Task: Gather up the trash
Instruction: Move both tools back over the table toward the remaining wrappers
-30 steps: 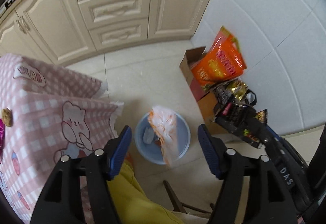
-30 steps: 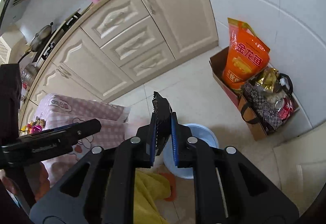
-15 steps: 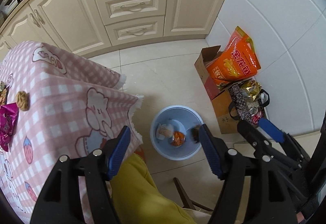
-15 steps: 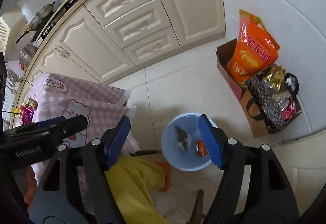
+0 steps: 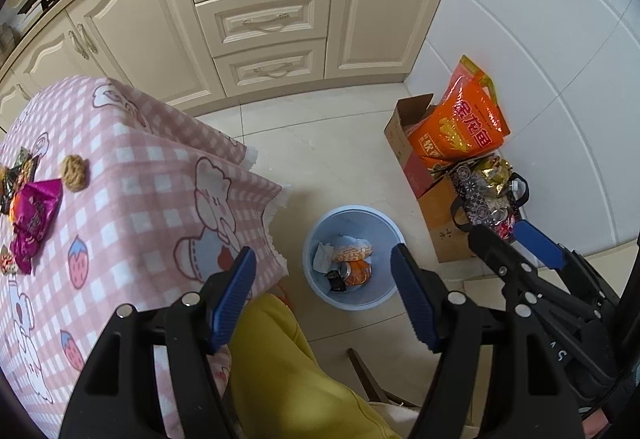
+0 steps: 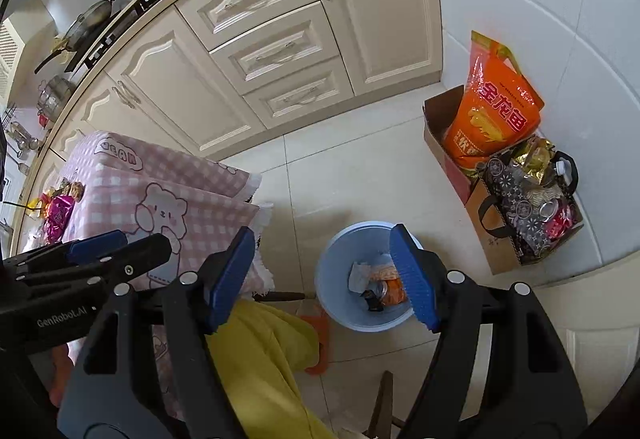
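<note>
Crumpled wrappers and a crushed can lie inside the blue bin on the floor, just beside the pink-clothed table. Above the bin, left gripper and right gripper hang released, empty.

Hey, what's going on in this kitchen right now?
A person is clearing trash with a handheld gripper in each hand. Both the left gripper and the right gripper are open and empty, above a blue bin on the floor that already holds wrappers and an orange can. More litter, including a magenta wrapper and a cookie, waits on the pink checked tablecloth.
</note>
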The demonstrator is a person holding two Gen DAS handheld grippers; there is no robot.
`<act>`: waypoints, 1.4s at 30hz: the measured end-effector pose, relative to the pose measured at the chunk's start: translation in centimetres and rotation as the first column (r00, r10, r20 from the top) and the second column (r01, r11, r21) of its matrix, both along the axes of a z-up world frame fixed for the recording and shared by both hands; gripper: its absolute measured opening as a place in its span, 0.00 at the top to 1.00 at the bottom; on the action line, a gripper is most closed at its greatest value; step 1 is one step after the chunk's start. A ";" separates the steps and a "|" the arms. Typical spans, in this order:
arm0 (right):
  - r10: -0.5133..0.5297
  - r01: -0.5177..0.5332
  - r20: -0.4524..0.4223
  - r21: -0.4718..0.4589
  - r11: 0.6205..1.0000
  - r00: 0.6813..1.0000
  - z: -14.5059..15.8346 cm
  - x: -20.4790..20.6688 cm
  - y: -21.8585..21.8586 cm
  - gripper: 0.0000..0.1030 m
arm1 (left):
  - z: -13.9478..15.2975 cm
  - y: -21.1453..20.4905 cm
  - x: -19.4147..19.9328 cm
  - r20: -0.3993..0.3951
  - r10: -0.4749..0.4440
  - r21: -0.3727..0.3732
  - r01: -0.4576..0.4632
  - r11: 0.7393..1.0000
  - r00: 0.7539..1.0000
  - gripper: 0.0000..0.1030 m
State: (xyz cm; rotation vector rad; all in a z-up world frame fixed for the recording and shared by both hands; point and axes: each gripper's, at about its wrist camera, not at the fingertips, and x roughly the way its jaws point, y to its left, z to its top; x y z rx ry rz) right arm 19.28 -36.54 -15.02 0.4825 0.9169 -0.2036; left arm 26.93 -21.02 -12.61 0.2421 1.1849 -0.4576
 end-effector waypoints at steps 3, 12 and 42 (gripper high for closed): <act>0.003 -0.003 0.008 -0.010 1.000 1.000 0.7 -0.5 0.6 0.32 | 0.5 0.6 -0.4 0.009 0.007 -0.008 -0.007 1.000 1.000 0.33; 0.039 -0.037 0.043 -0.046 0.998 0.998 2.8 -1.6 2.9 0.32 | 2.4 3.5 -2.2 0.046 0.048 -0.038 -0.046 0.998 0.998 0.33; 0.480 -0.469 0.183 -0.101 0.878 0.858 9.4 5.7 24.0 0.32 | 8.8 26.8 -4.0 0.178 0.516 -0.124 -0.501 0.856 0.838 0.26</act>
